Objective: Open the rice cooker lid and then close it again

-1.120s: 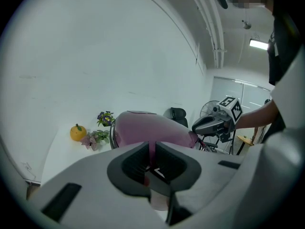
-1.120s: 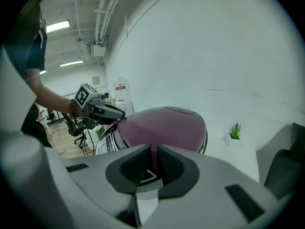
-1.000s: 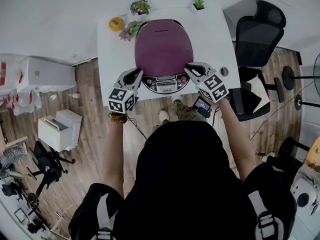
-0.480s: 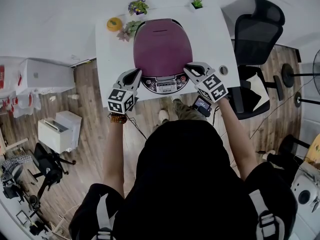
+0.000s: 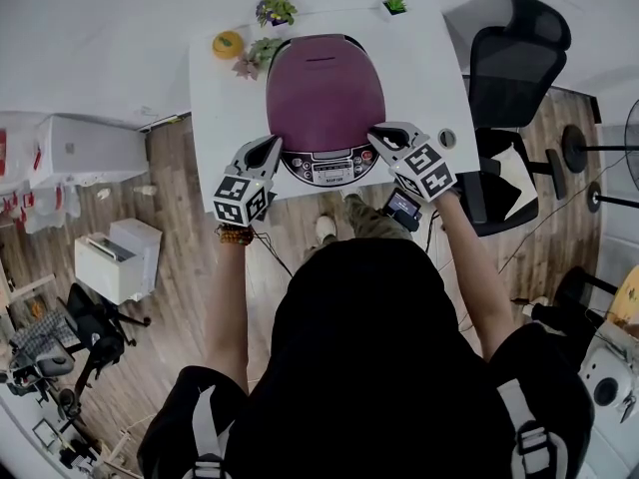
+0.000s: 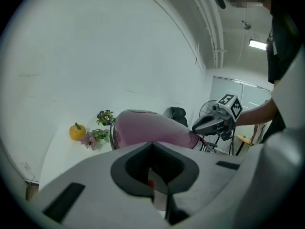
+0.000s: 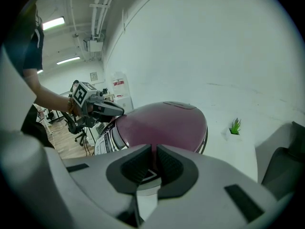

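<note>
The rice cooker [image 5: 324, 93] stands on the white table [image 5: 225, 108] with its purple lid down and its control panel [image 5: 332, 166] facing me. My left gripper [image 5: 268, 150] is at the cooker's front left corner. Its jaws have just been closing and now meet with nothing between them. In the left gripper view its tips [image 6: 152, 144] point at the lid [image 6: 143, 128]. My right gripper [image 5: 382, 138] rests by the front right edge of the lid, with its jaws drawn together and nothing held. From the right gripper view, the right gripper [image 7: 154, 148] aims at the lid [image 7: 162, 123].
An orange ornament [image 5: 228, 44], a pink-leaved plant [image 5: 255, 58] and two small potted plants [image 5: 277, 11] [image 5: 395, 5] stand along the table's far edge. A black office chair [image 5: 514, 68] is to the right. A white box [image 5: 118, 257] sits on the wooden floor at left.
Both grippers keep their places at the cooker's front corners and the lid stays down. Only the head camera has shifted slightly.
</note>
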Demonstrator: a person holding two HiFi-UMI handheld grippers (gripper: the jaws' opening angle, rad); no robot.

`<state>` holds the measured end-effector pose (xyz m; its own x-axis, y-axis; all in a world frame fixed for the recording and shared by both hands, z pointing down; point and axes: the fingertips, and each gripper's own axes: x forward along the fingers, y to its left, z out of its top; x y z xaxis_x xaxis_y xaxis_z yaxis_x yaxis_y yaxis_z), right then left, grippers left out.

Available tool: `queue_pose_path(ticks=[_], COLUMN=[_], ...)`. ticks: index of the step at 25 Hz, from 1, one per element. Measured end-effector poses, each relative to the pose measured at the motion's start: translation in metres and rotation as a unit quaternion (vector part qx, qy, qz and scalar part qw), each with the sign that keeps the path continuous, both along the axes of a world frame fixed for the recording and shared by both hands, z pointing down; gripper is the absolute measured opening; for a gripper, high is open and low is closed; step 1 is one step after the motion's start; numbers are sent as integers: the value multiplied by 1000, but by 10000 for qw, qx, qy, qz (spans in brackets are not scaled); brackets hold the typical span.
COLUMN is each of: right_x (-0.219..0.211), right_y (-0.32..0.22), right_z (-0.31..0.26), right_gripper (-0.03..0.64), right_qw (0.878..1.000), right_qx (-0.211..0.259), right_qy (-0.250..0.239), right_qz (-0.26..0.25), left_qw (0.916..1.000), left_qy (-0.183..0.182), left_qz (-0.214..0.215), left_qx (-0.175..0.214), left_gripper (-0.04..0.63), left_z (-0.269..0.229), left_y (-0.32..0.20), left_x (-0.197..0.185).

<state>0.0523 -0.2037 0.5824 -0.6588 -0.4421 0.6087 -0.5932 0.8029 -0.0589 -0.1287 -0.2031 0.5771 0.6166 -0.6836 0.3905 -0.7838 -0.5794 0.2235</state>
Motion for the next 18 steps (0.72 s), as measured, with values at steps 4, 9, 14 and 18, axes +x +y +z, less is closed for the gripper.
queue_pose_path(ticks=[4, 9, 14, 18], right_x=[1, 2, 1, 2], right_y=[-1, -1, -3, -2], right_z=[0, 0, 1, 0], right_gripper=[46, 43, 43, 43], right_qw=[9999, 9998, 9997, 9994], right_qx=[-60, -35, -11, -56], right_qy=[-106, -165, -153, -202], right_qz=[70, 133, 179, 278], left_qw=[10000, 9999, 10000, 9995], left_qy=[9, 91, -39, -241], left_qz=[-83, -39, -70, -181], left_qx=[3, -82, -43, 90], left_gripper=[23, 21, 23, 23], left_z=[0, 1, 1, 0], left_y=[0, 0, -2, 0], left_x=[0, -1, 0, 0])
